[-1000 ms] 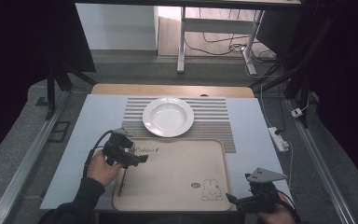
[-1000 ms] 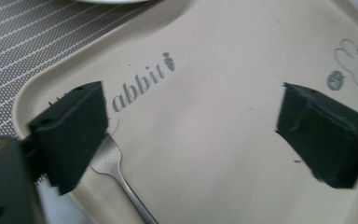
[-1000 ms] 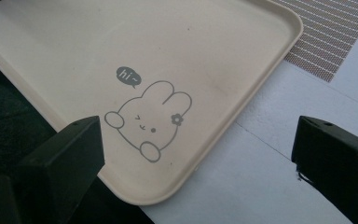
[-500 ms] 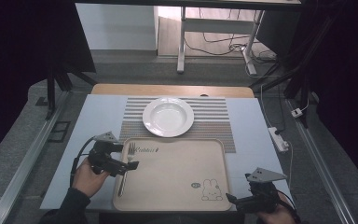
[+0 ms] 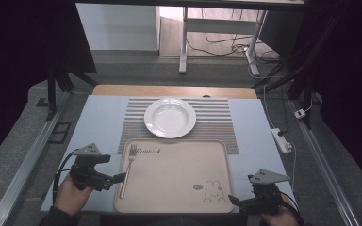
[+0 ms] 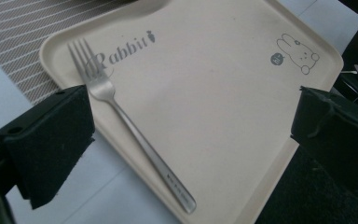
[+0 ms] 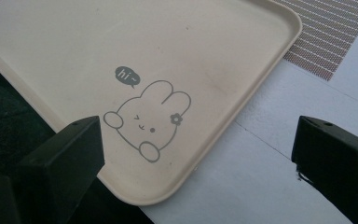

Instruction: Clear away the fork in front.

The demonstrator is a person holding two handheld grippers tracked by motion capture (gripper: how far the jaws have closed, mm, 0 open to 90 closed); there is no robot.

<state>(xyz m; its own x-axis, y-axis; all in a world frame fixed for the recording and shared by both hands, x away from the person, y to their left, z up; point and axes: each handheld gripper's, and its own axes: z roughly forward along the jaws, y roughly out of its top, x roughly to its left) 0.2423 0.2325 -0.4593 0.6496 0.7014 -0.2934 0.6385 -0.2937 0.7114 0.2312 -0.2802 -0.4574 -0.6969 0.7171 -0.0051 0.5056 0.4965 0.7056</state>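
A silver fork (image 5: 127, 165) lies along the left side of the cream rabbit tray (image 5: 179, 165), tines pointing away from me. My left gripper (image 5: 115, 179) rests on the blue table just left of the tray, open and empty. In the left gripper view the fork (image 6: 135, 135) lies on the tray (image 6: 214, 93) between the wide-apart jaws of that gripper (image 6: 191, 116), touched by neither. My right gripper (image 5: 238, 201) sits at the tray's near right corner, open and empty. In the right gripper view it (image 7: 196, 140) frames the rabbit drawing (image 7: 147, 121).
A white plate (image 5: 169, 117) stands on a striped placemat (image 5: 217, 117) beyond the tray. A white power strip (image 5: 283, 140) lies off the table's right edge. Bare blue table surface (image 5: 99, 127) flanks the placemat.
My left gripper has drawn back left and toward me, off the tray, leaving the fork lying on the tray. The right gripper has stayed put.
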